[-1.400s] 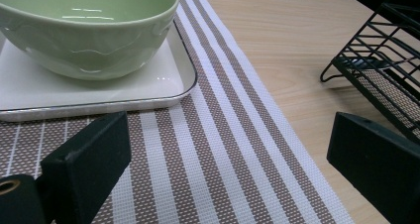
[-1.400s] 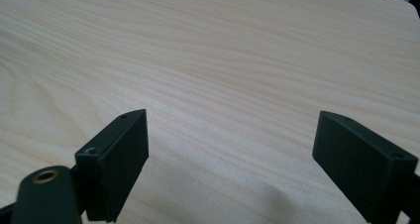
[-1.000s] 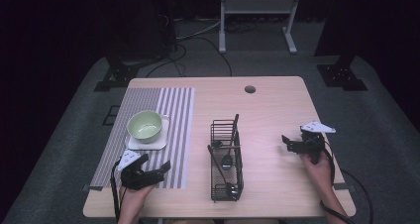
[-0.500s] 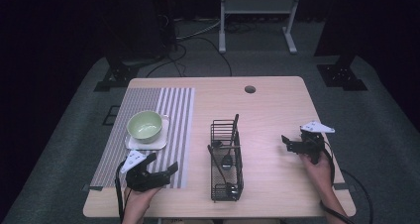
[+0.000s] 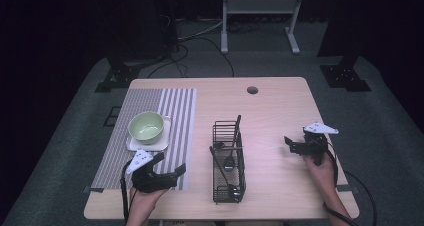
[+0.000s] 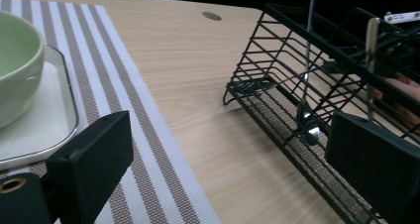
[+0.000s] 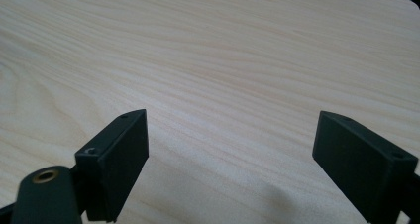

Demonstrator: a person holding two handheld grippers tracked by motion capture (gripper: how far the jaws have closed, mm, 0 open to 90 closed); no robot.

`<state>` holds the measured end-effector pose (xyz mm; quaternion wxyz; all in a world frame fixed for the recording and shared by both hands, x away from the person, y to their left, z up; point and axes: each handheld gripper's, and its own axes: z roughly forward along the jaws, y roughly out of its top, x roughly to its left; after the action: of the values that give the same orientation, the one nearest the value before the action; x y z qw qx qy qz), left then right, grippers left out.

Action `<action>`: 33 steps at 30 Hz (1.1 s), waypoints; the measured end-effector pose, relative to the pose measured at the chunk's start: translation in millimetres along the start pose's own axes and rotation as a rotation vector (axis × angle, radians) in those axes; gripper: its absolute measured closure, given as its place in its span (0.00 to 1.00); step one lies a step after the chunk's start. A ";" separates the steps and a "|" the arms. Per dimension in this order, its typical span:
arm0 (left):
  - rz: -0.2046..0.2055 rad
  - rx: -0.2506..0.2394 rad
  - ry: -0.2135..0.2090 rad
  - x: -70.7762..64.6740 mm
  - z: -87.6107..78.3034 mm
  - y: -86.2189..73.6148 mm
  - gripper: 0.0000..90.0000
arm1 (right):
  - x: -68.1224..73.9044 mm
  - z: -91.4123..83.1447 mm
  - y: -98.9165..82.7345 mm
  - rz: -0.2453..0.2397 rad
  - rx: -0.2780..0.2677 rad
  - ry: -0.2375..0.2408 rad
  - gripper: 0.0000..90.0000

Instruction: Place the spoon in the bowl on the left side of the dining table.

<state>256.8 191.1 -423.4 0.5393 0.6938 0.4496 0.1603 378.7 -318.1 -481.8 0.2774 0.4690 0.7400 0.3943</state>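
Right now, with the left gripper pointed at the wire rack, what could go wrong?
The left gripper is open and low over the striped mat; a jaw could snag the mat's edge. Reaching into the wire rack, it might catch the bars and drag the light rack. The utensils lean loosely and could slip if gripped off-centre.

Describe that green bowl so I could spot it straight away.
Find the striped placemat on the left half of the wooden table. On it lies a small white tray, and the green bowl stands on that tray. It is the one round, pale green thing; everything else nearby is black wire or striped cloth.
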 end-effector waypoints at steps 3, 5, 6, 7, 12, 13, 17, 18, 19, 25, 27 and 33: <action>-0.010 -0.005 -0.035 -3.7 -0.2 2.4 0.04 | -0.1 -0.1 -0.1 0.002 -0.002 -0.001 0.15; 0.000 -0.001 -0.049 -7.1 -0.2 4.6 0.04 | -0.4 -0.1 -0.1 0.004 -0.002 0.001 0.15; 0.002 -0.001 -0.056 -9.0 0.0 5.7 0.04 | -0.5 -0.1 -0.1 0.004 -0.003 0.001 0.15; 0.008 0.001 -0.062 -10.0 0.1 6.6 0.04 | -0.6 -0.1 -0.1 0.004 -0.003 0.001 0.15; 0.022 0.004 -0.089 -17.8 3.2 11.5 0.04 | 0.3 -0.2 -0.1 0.002 -0.003 -0.005 0.15; 0.025 0.005 -0.093 -18.8 4.1 12.2 0.04 | 0.3 -0.2 -0.1 0.001 -0.001 -0.005 0.15; 0.025 0.006 -0.106 -23.1 5.8 15.1 0.04 | 0.0 -0.2 -0.1 0.004 -0.002 -0.002 0.15; 0.022 0.002 -0.110 -24.2 6.3 15.8 0.04 | -0.3 -0.2 -0.1 0.006 -0.002 0.001 0.15; 0.022 0.002 -0.110 -25.0 6.4 16.5 0.04 | -0.3 -0.2 -0.1 0.006 -0.002 0.001 0.15; 0.039 0.004 -0.128 -31.3 7.5 22.3 0.04 | -0.3 0.0 0.0 0.004 0.000 0.003 0.15; 0.045 0.005 -0.135 -34.0 8.5 24.4 0.04 | -0.4 0.0 0.0 0.005 -0.001 0.003 0.15; 0.054 0.014 -0.150 -40.0 13.7 28.8 0.04 | -0.6 -0.1 0.0 0.006 -0.002 0.007 0.15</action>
<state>257.7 150.5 -392.2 0.5621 0.7194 0.3902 0.1195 378.8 -318.7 -481.7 0.2738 0.4695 0.7393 0.3974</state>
